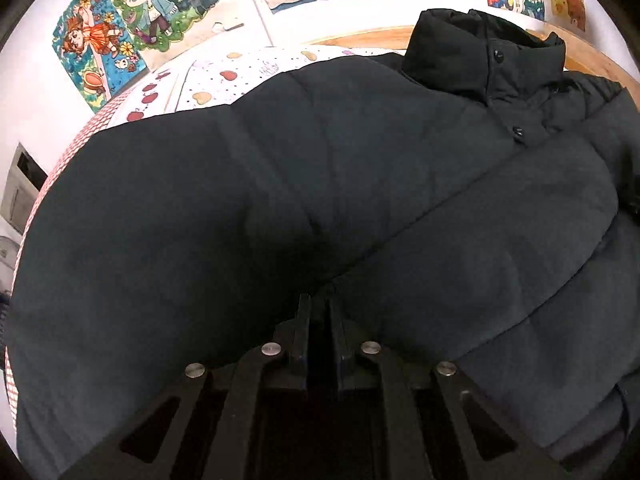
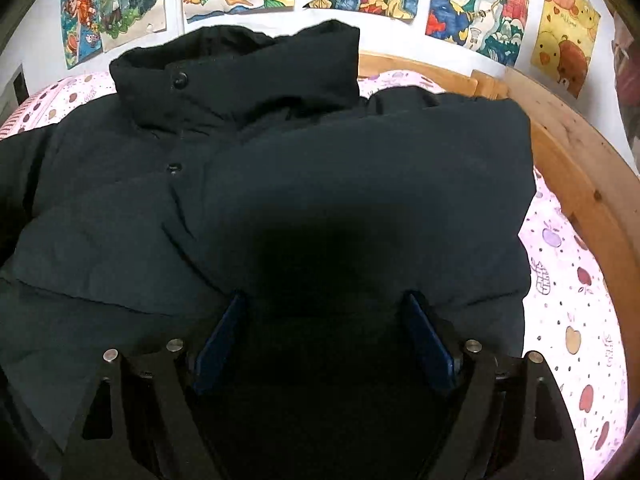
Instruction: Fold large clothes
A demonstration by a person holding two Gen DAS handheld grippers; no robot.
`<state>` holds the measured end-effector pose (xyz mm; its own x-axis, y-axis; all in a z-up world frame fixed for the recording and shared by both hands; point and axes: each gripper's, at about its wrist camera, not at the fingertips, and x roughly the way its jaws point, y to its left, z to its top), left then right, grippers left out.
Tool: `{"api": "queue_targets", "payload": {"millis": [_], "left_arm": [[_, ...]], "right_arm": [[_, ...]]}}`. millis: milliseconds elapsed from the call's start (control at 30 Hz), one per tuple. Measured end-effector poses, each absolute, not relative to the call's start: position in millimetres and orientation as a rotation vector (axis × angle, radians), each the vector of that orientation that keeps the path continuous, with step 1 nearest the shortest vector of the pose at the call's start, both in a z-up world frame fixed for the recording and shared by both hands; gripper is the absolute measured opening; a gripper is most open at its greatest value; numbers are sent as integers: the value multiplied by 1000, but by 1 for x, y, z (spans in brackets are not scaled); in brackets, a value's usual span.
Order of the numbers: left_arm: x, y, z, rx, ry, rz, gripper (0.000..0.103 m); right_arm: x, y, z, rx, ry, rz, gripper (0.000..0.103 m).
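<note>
A black puffer jacket lies front up on a bed, buttoned, with its collar at the far side. In the left wrist view my left gripper is shut, its tips pinching a crease of the jacket's fabric where the folds run together. The right wrist view shows the jacket with a sleeve laid across its front and the collar at upper left. My right gripper is open wide just above that sleeve, and its blue pads stand apart on either side of the dark fabric without pressing it.
A white bed sheet with a fruit print shows around the jacket, also at the far left. A wooden bed frame curves along the right and far side. Colourful drawings hang on the wall behind.
</note>
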<state>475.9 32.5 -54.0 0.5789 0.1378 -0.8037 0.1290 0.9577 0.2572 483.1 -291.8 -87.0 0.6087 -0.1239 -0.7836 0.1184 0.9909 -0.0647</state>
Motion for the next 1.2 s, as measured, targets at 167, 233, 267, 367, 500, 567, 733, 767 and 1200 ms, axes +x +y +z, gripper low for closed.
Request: {"api": "queue_targets", "payload": {"millis": [167, 233, 267, 367, 500, 567, 733, 767, 1200], "left_arm": [[451, 69, -20, 16, 877, -190, 18], [439, 86, -8, -99, 865, -223, 39], [433, 94, -3, -141, 859, -229, 64], [394, 122, 19, -293, 779, -259, 89], [339, 152, 34, -376, 759, -230, 91], [300, 169, 34, -408, 773, -170, 91], [227, 205, 8, -503, 847, -67, 91], [218, 214, 0, -532, 866, -51, 91], [205, 307, -42, -847, 684, 286, 73]], "right_arm": [[464, -277, -66, -15, 877, -163, 78], [447, -263, -49, -11, 837, -137, 79], [437, -253, -39, -22, 816, -129, 79], [416, -222, -13, -47, 765, -88, 82], [406, -189, 11, -31, 740, 15, 89], [406, -173, 17, -34, 742, 69, 89], [411, -110, 9, -131, 772, 194, 89], [412, -96, 5, -158, 781, 210, 89], [460, -22, -50, -163, 908, 127, 89]]}}
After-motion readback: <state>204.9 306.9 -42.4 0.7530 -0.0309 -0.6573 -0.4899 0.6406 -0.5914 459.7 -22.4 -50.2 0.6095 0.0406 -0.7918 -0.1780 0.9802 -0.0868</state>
